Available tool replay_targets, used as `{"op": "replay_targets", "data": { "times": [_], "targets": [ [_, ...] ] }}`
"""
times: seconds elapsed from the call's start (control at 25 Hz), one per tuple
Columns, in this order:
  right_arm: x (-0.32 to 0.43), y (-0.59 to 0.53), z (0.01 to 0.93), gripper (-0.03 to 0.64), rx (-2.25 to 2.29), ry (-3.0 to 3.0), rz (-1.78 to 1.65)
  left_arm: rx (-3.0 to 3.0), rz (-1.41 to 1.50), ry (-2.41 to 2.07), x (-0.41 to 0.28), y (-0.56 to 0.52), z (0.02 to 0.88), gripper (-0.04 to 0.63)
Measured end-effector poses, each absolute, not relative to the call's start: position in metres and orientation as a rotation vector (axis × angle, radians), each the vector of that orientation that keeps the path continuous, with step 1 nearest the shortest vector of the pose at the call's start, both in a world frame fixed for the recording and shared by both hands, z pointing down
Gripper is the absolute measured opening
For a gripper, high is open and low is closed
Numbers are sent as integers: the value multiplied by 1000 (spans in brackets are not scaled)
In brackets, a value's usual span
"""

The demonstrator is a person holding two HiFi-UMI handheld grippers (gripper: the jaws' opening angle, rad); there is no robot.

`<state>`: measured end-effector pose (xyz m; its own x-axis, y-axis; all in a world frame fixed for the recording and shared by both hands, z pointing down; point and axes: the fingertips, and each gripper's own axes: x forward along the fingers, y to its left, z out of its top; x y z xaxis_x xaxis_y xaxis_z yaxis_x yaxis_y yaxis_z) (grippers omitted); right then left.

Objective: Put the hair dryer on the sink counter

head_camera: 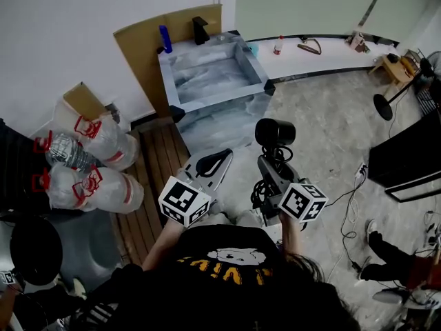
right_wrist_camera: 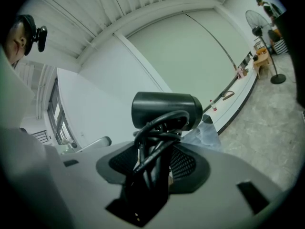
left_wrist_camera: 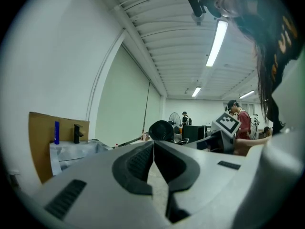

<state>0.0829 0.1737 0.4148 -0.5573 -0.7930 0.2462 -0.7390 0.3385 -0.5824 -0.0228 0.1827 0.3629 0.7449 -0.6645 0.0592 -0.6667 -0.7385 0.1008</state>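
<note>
The right gripper (right_wrist_camera: 155, 165) clamps the hair dryer (head_camera: 275, 132) by its handle, cord apparently bundled alongside. The head is upright, likely for carrying, short of the sink counter (head_camera: 220, 96). The left gripper (left_wrist_camera: 153, 162) is closed and empty.

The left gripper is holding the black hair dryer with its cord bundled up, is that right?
Wrong gripper. The right gripper is holding the black hair dryer with its cord bundled up, as the right gripper view shows. The left gripper is shut on nothing.
</note>
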Motion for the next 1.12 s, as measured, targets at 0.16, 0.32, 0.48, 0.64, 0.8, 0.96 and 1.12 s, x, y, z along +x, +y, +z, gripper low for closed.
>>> {"op": "replay_targets", "data": {
  "times": [0.16,0.32,0.48,0.64,0.8,0.96,1.12],
  "targets": [
    [74,168,414,195,-1458,2512,-1006,2811,1,-1082,-35,173,365,9],
    [74,163,414,195,-1475,2533,-996,2813,-11,-1068,-33,166,364,9],
    [71,153,416,195,-1469,2543,-1000,2802,-13,-1071,-34,156,367,9],
    [69,136,418,195,-1446,2553,-1008,2793,-6,-1091,-35,142,369,8],
    [72,113,420,195,-1407,2553,-1031,2776,-5,-1125,-34,122,371,9],
    [82,82,428,195,-1375,2569,-1058,2746,18,-1162,-27,92,379,9],
    [103,40,436,195,-1353,2592,-1076,2718,31,-1199,-6,49,385,9]
  ]
}}
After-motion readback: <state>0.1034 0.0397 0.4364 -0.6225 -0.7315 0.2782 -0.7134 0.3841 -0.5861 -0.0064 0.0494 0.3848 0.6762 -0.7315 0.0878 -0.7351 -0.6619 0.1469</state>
